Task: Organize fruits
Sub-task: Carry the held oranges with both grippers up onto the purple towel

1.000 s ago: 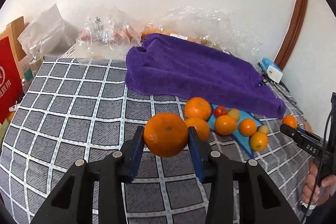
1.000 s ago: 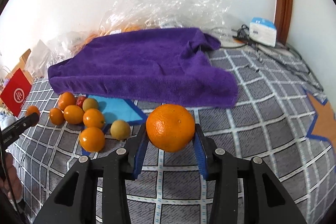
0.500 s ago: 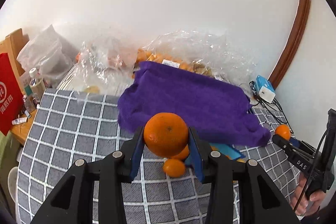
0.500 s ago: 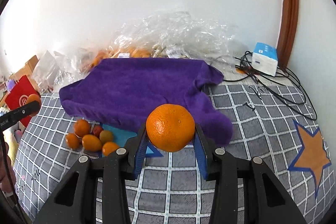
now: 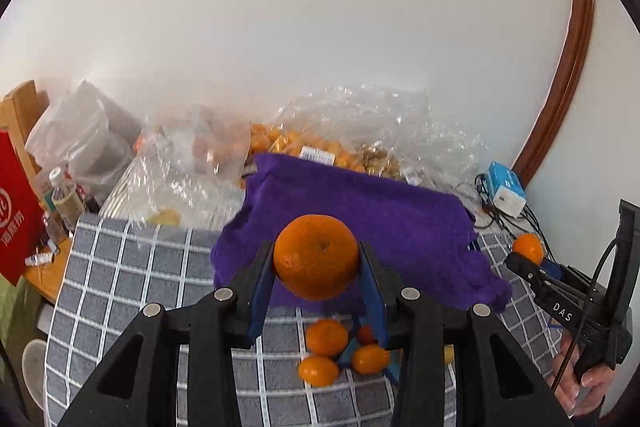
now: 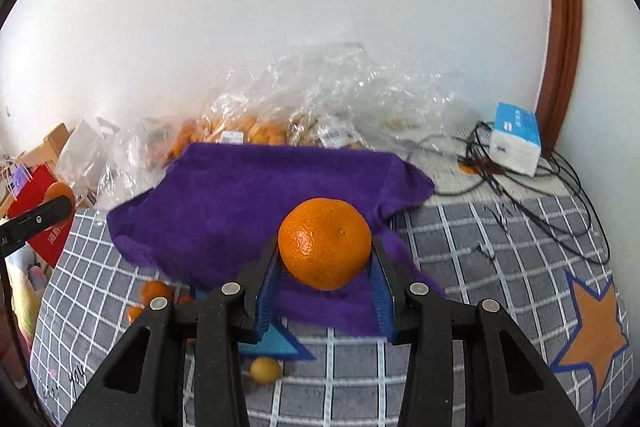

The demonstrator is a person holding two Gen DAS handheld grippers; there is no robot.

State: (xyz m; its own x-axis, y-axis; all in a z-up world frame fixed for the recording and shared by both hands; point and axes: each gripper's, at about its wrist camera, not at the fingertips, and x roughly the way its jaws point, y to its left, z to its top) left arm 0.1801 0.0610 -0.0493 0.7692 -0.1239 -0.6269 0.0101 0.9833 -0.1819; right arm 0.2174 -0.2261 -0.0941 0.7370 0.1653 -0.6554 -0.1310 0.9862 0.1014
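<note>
My left gripper point(image 5: 317, 269) is shut on a large orange point(image 5: 316, 255), held in the air above the checked grey tablecloth point(image 5: 120, 291). My right gripper point(image 6: 325, 259) is shut on a second large orange point(image 6: 325, 243). Below the left gripper lie several small oranges point(image 5: 326, 337) and a red fruit point(image 5: 365, 334) on a blue patch. The right wrist view shows small oranges point(image 6: 155, 291) at the left and a yellowish fruit point(image 6: 265, 369) under the gripper. A purple towel point(image 5: 360, 223) is spread behind the fruit. The right gripper and its orange point(image 5: 528, 247) show at the right edge of the left wrist view.
Clear plastic bags of fruit point(image 6: 304, 111) are piled against the white wall. A blue-and-white box point(image 6: 516, 137) with tangled cables point(image 6: 552, 195) sits at the back right. A red bag point(image 5: 16, 219), bottles and a wooden chair stand at the left. An orange star patch point(image 6: 592, 327) marks the cloth.
Both grippers have risen with their oranges and drawn back from the table. The loose fruit and the towel now sit lower and smaller in both views.
</note>
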